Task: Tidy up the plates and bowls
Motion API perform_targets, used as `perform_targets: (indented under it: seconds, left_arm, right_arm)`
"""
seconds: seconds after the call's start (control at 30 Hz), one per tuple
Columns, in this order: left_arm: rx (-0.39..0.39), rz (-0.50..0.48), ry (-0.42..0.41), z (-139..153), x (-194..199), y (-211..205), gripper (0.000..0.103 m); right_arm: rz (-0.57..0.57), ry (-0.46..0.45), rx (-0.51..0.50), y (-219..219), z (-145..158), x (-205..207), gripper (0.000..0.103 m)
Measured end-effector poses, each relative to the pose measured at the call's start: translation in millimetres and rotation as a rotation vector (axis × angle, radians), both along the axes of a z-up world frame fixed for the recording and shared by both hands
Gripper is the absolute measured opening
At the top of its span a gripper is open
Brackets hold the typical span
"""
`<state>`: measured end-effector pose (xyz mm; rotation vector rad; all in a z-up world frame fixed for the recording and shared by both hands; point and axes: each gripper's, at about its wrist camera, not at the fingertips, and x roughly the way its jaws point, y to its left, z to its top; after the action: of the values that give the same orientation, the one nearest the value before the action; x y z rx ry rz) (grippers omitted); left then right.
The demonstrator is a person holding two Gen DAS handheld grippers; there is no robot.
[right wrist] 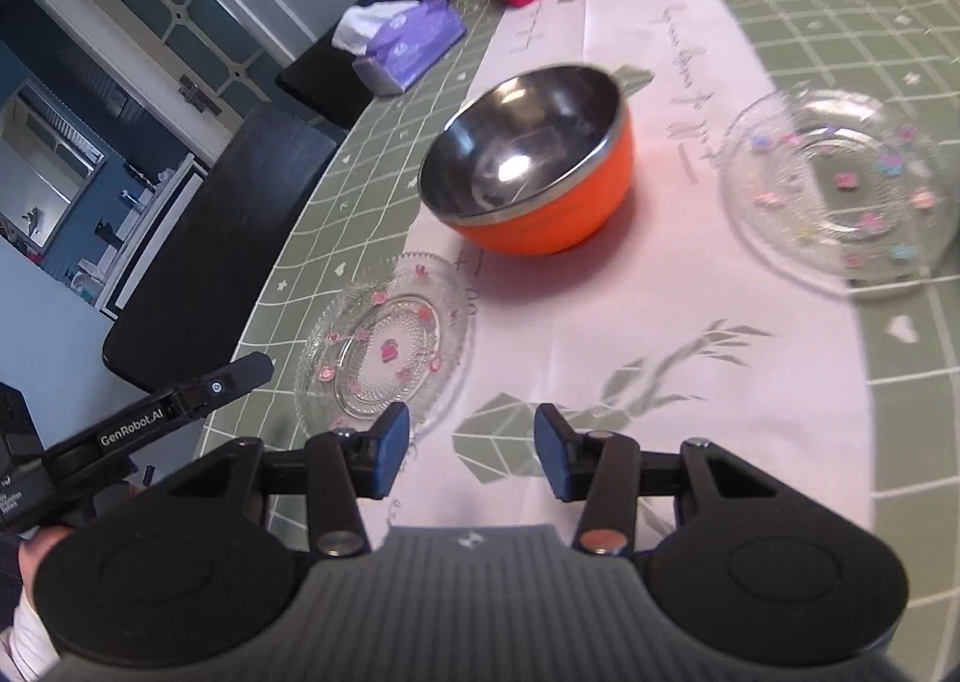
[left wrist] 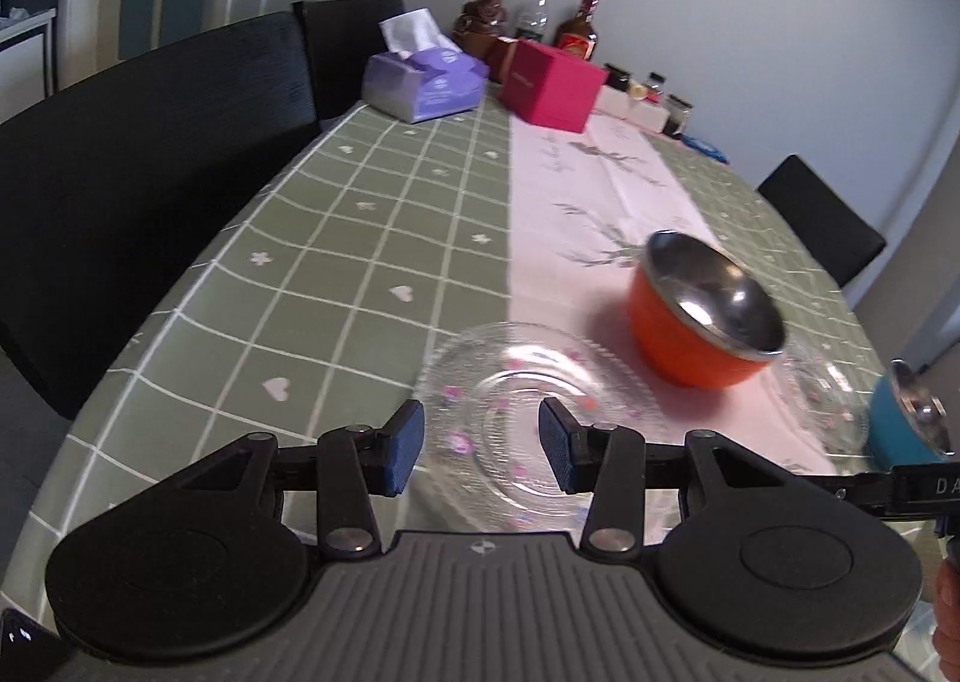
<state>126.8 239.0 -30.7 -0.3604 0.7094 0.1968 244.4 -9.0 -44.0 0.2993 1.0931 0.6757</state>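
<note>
A home dining room was shown: a table (left wrist: 360, 214) covered in green checked cloth, black chairs (left wrist: 150, 153) along the left, a tissue box (left wrist: 426, 81) and bottles (left wrist: 579, 30) at top centre.

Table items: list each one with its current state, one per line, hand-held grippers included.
orange bowl: upright on the pink runner, empty.
near glass plate: flat on the table, empty, not held.
far glass plate: flat, empty, blurred.
blue bowl: at the left-wrist view's right edge, mostly cut off.
tissue box: open, tissue sticking out.
left hand-held gripper: open, nothing between the pads.
right hand-held gripper: open, holding nothing.
</note>
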Motion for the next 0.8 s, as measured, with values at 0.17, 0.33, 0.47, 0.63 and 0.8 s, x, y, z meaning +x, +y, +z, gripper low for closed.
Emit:
perform_targets:
  seconds: [0.17, 0.33, 0.47, 0.63, 0.8]
  left_arm:
    - [-0.056, 0.050, 0.056, -19.8, 7.7, 20.4, 0.051]
    - [-0.139, 0.094, 0.050, -30.3, 10.2, 32.5, 0.051]
    - [-0.151, 0.111, 0.048, -36.7, 11.7, 33.5, 0.048]
    - [-0.146, 0.115, 0.047, -36.8, 14.3, 26.0, 0.042]
    - [-0.155, 0.143, 0.037, -38.5, 16.0, 20.6, 0.031]
  right_arm:
    - [0.004, 0.016, -0.036, 29.1, -10.3, 12.4, 0.046]
    - [-0.006, 0.007, -0.074, 43.1, -16.3, 21.6, 0.046]
    - [-0.022, 0.015, -0.083, 44.9, -22.1, 29.1, 0.046]
    - [-0.026, 0.003, -0.080, 49.3, -24.8, 34.9, 0.044]
    - [-0.028, -0.006, -0.095, 57.9, -26.2, 37.4, 0.028]
